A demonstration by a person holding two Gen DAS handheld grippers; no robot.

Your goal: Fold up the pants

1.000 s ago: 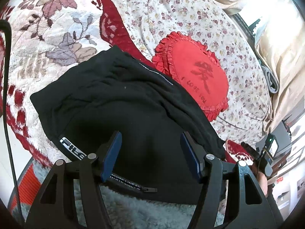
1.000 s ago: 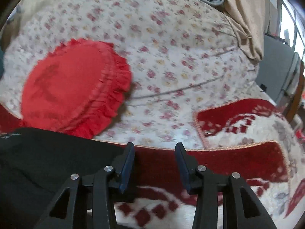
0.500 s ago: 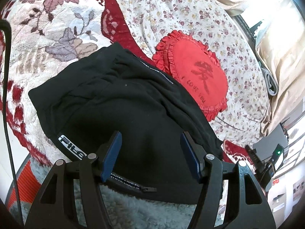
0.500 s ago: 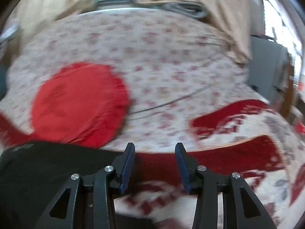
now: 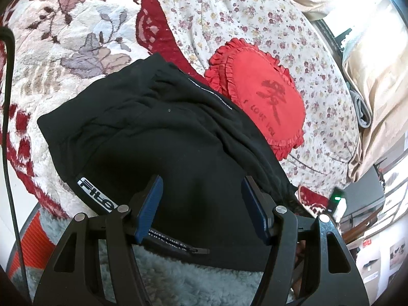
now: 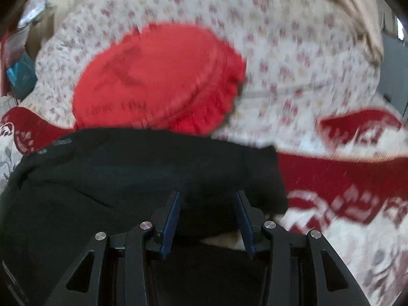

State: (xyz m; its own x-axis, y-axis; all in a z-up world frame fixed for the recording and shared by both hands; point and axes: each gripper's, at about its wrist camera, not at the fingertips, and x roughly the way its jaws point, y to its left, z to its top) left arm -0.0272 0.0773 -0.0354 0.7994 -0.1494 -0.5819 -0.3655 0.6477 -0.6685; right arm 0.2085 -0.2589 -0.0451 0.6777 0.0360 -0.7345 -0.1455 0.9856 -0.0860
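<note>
Black pants (image 5: pixel 158 137) lie folded in a thick stack on a red and white floral blanket (image 5: pixel 66 38). A white brand label (image 5: pixel 95 196) and a zipper (image 5: pixel 196 250) show at their near edge. My left gripper (image 5: pixel 201 204) is open and empty, hovering over the near part of the pants. In the blurred right wrist view the pants (image 6: pixel 127 173) fill the lower left. My right gripper (image 6: pixel 207 207) is open and empty above their right end, with black cloth behind both fingers.
A red heart-shaped frilled cushion (image 5: pixel 265 97) lies just past the pants on a flowered quilt (image 5: pixel 255 12); it also shows in the right wrist view (image 6: pixel 158 81). A fluffy grey-blue blanket (image 5: pixel 178 280) lies under the left gripper. A black cable (image 5: pixel 7 127) hangs at the left. Beige curtain (image 5: pixel 377 76) at the right.
The right gripper has swung left, from over the bare blanket to over the right end of the pants. The left gripper has barely moved and stays open.
</note>
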